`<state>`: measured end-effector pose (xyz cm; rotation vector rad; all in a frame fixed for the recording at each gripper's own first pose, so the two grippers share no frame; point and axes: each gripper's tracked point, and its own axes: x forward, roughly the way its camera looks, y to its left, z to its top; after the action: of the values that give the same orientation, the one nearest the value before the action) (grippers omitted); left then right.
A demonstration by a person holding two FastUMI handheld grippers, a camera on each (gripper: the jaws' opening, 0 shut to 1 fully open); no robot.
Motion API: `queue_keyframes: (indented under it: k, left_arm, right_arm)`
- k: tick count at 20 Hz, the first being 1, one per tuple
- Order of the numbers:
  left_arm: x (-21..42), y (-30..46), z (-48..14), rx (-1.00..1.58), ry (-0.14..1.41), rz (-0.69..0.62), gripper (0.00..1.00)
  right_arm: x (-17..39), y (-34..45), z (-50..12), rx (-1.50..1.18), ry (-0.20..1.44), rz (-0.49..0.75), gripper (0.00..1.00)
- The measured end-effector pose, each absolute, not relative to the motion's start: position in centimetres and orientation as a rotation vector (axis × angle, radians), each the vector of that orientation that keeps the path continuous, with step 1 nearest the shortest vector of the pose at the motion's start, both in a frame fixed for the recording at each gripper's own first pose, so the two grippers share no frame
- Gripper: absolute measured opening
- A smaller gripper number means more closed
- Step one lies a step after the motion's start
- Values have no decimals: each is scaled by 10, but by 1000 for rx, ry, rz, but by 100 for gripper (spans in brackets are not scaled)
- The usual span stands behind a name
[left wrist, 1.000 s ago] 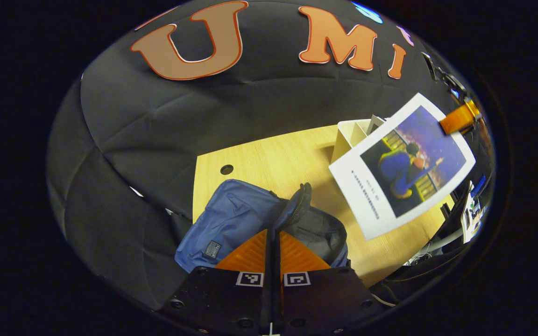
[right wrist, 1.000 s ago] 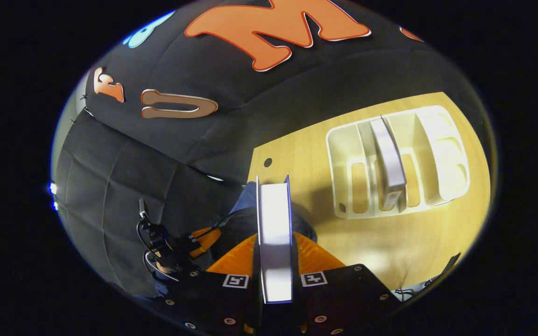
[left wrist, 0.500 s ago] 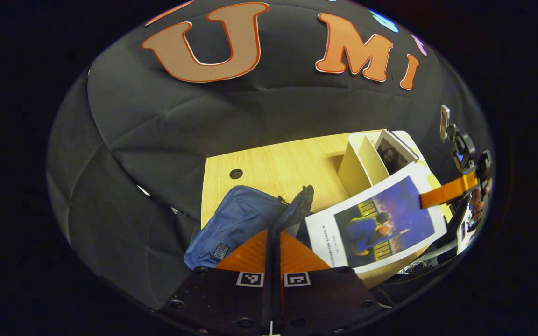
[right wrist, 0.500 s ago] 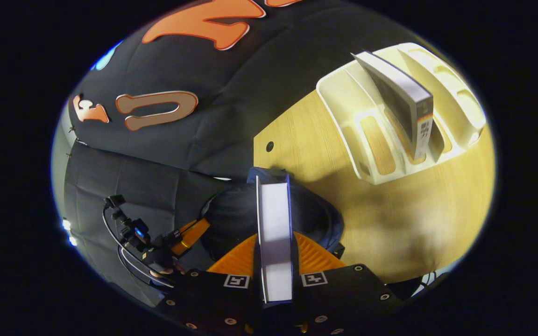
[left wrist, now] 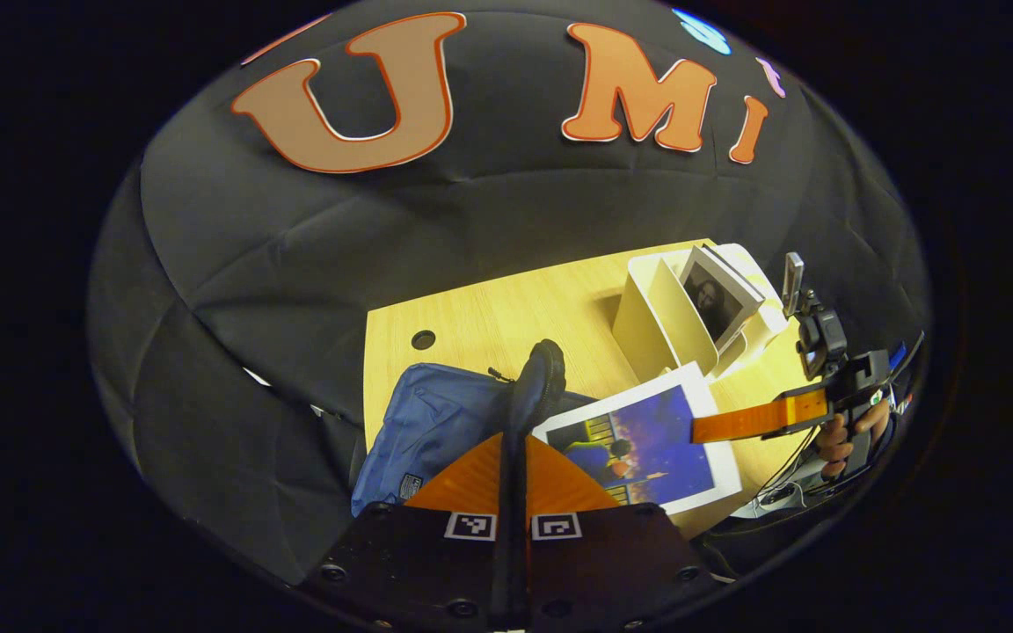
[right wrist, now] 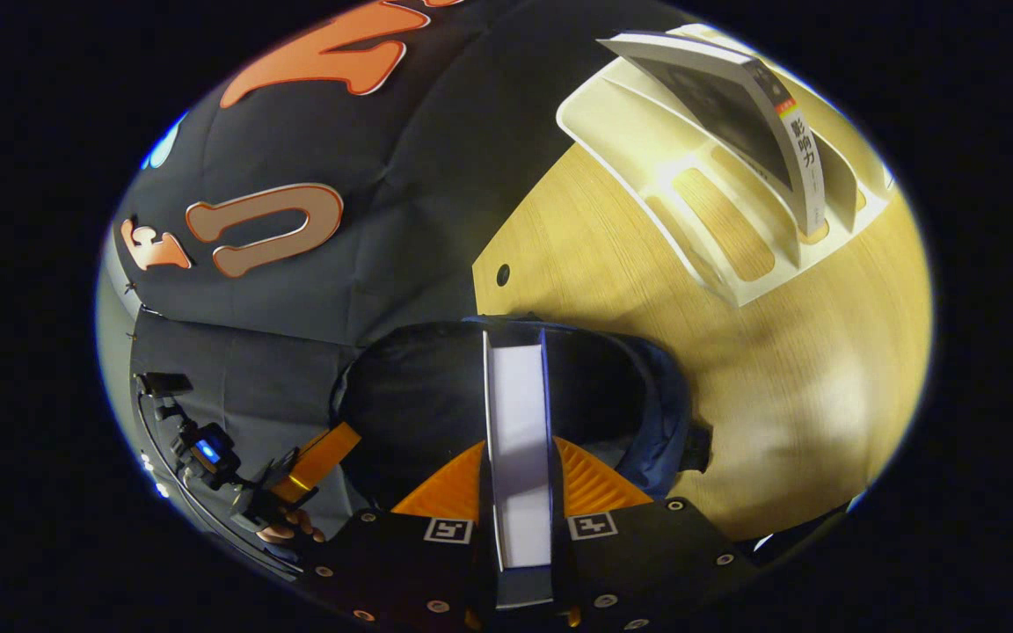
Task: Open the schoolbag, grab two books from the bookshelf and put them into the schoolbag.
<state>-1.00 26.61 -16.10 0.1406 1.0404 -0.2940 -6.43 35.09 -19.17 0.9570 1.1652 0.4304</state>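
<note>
The pale wooden tabletop [right wrist: 761,369] with a round cable hole carried everything. On it the blue fabric schoolbag [right wrist: 647,404] lay soft and slumped, its zipped mouth gaping onto a dark lining; in the left gripper view the same bag [left wrist: 423,422] sat at about 11 o'clock from the left gripper [left wrist: 511,457], whose two fingers were pressed together on the bag's upturned zipper rim, seemingly holding the mouth open.

The cream moulded-plastic bookshelf [right wrist: 700,220], rigid and divided into slots, stood at 1 o'clock from the right gripper [right wrist: 517,457], well apart from the bag. One white-spined paperback book [right wrist: 766,114] leaned in a middle slot there.

The right gripper had both fingers clamped on a thin white-covered book with a blue picture [right wrist: 517,413], seen edge-on, its smooth page block bright. The book's long axis ran straight ahead along the fingers toward 12 o'clock, and its far end already hung over the dark opening. In the left gripper view its glossy cover [left wrist: 647,440] lay flat-faced at 2 o'clock, its near corner at the bag mouth.

That alignment looked decisive: the opening lay directly beyond the book's leading edge, so sliding it forward and down, edge first, should seat it inside. The right gripper was plainly the nearer one for that.
</note>
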Motion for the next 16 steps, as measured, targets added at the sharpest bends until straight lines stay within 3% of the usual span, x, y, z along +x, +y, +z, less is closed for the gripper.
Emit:
queue_keyframes:
  k: [16]
  left_arm:
    - [-28,239,-162,151,1042,-406,1]
  right_arm:
    - [-47,444,-255,997,1120,349,24]
